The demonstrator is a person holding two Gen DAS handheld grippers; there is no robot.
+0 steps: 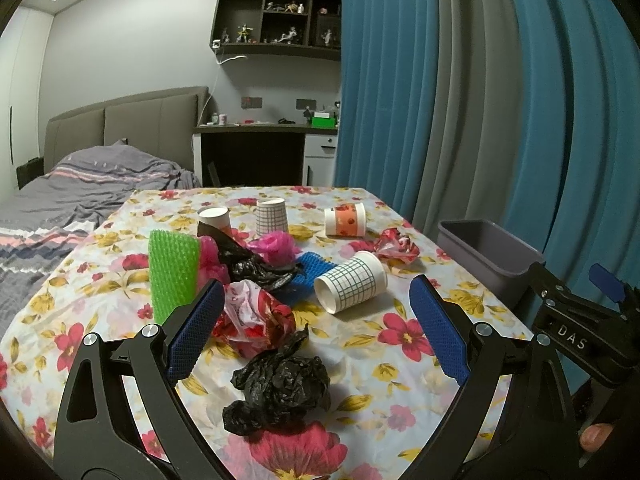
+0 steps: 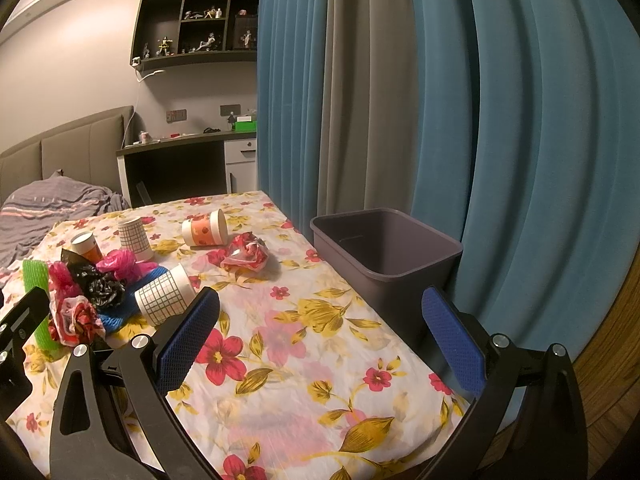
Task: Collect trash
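Trash lies on a floral tablecloth [image 1: 400, 400]. A crumpled black plastic bag [image 1: 280, 384] sits between the fingers of my left gripper [image 1: 316, 328], which is open and empty above it. Behind it are a red-white bag [image 1: 256, 316], a lying grid-pattern cup [image 1: 352, 282], a green foam net [image 1: 174, 272], a blue net [image 1: 310, 268] and more bags. My right gripper [image 2: 320, 336] is open and empty over bare cloth, beside the grey bin [image 2: 384, 256] at the table's right edge. The grid cup [image 2: 166, 294] lies to its left.
Further back stand a grid cup [image 1: 272, 216], a brown cup [image 1: 214, 222], a lying orange cup [image 1: 345, 221] and a crumpled red-white wrapper [image 1: 396, 244]. Blue and grey curtains [image 2: 480, 120] hang right. A bed [image 1: 80, 188] lies left, a desk [image 1: 256, 152] behind.
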